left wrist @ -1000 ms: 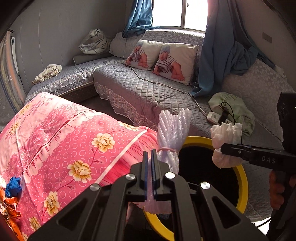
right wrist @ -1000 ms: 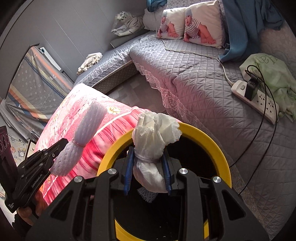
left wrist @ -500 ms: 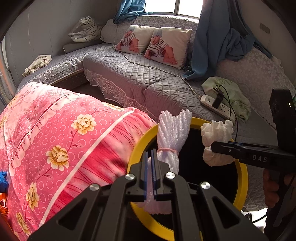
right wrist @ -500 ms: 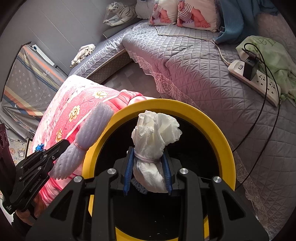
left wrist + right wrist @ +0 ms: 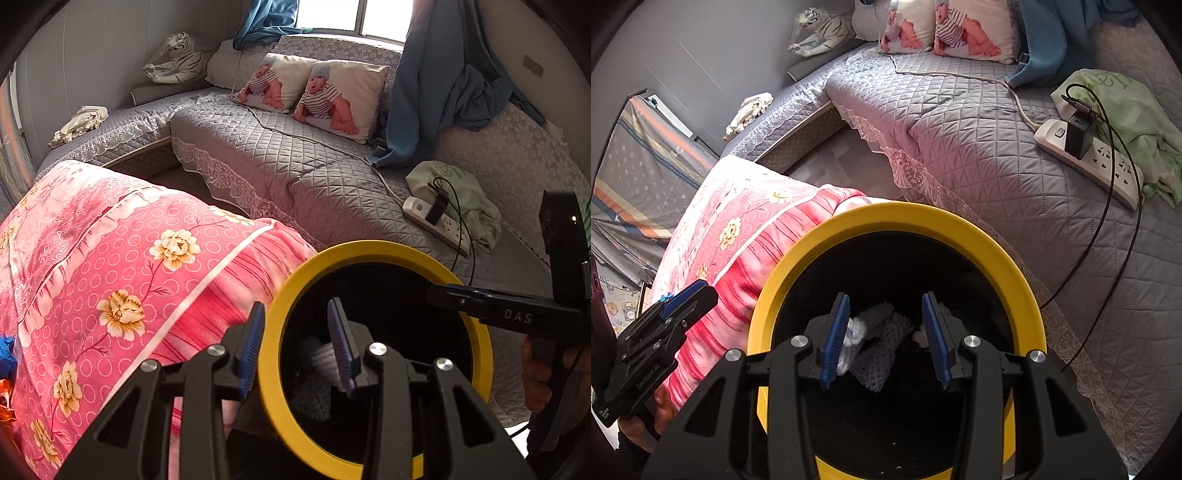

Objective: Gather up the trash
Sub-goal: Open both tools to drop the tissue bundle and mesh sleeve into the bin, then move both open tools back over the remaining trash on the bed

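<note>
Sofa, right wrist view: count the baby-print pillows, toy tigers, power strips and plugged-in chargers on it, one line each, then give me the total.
baby-print pillows: 2
toy tiger: 1
power strip: 1
black charger, plugged into the strip: 1
Total: 5

Light: you get daylight from the window (image 5: 354, 18), blown out white.
Bin interior (image 5: 905, 266): you see deep shadow.
Edges: fisheye bending, dark corners.
Focus: sharp.
</note>
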